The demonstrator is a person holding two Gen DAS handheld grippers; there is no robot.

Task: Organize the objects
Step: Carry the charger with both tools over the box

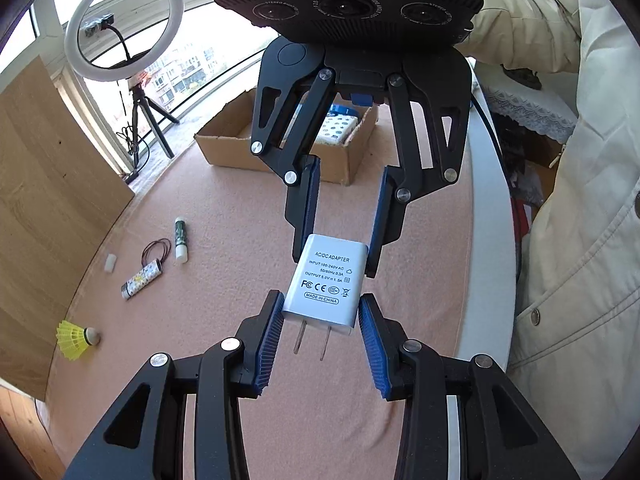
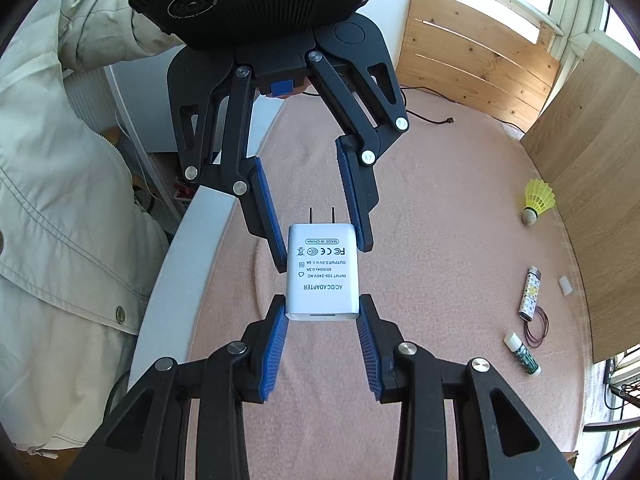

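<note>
1. A white AC/DC adapter hangs in the air above the pink-covered worktop, caught between both hand-held grippers, which face each other.
2. The left hand-held gripper has its blue pads pressed on the adapter's prong end; the 2 metal prongs point back toward its camera.
3. The right hand-held gripper is narrowed onto the adapter's opposite end, where the port slot shows, pads touching both sides.
4. Beyond the right hand-held gripper, seen from the left wrist, a cardboard box sits open on the worktop with items inside.
5. Off to the left hand-held gripper's left lie a lip balm, a patterned lighter, a hair tie and a yellow shuttlecock.
6. A person's cream sleeve shows behind the right hand-held gripper.
</note>
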